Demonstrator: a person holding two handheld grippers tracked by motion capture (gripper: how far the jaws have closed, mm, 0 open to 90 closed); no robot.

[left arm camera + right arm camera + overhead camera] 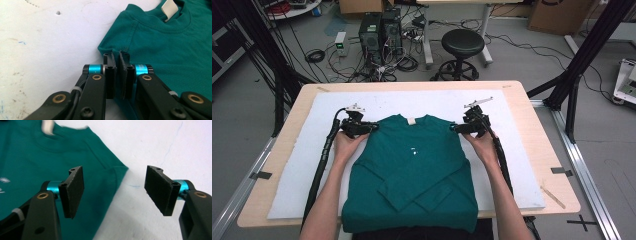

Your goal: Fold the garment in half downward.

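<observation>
A teal long-sleeved shirt (412, 170) lies flat on the white mat (297, 170), sleeves folded across its body, white neck label (411, 121) at the far end. My left gripper (373, 127) sits at the shirt's left shoulder. In the left gripper view its jaws (117, 53) are shut on the shoulder corner of the shirt (162, 50). My right gripper (454, 128) hovers at the right shoulder. In the right gripper view it (114, 171) is open, pads wide apart, with the shoulder corner of the shirt (37, 157) lying below the gap and touching neither pad.
The mat covers most of a wooden table (544, 140). Both forearms come in from the near edge along the shirt's sides. Behind the table stand a black stool (462, 46), computer towers (379, 30) and floor cables. A black frame post (584, 55) rises at the right.
</observation>
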